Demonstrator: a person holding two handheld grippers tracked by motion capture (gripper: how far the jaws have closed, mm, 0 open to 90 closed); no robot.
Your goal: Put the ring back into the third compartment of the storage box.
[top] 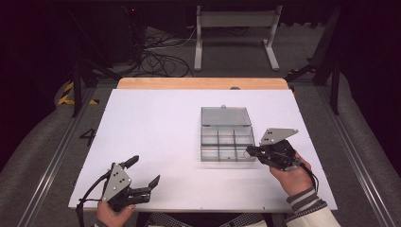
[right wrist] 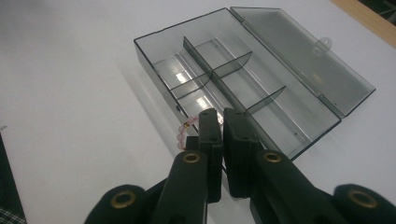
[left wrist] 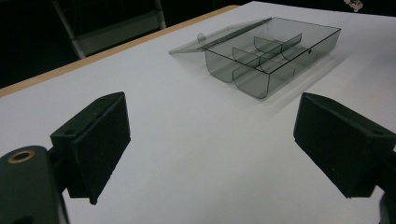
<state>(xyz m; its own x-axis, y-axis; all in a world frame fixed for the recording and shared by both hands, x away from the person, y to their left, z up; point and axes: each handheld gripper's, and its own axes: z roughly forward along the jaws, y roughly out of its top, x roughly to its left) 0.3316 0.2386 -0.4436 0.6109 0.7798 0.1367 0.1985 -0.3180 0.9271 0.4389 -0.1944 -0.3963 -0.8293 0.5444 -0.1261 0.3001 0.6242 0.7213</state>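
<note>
Right gripper has its jaws pinching a pink bead bracelet right at the near wall of the open organizer box. The compartments lie just ahead. Left gripper, jaws spread, sits well away.

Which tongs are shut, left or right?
The right tongs, at the near right corner of the compartment box, are shut on a pink bead bracelet. The left tongs stand wide open over bare table, holding nothing.

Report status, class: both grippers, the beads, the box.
Right gripper shut on pink bead bracelet, at compartment box's near right corner. Left gripper open, empty, idle. Box lid open; nothing in the way.
</note>
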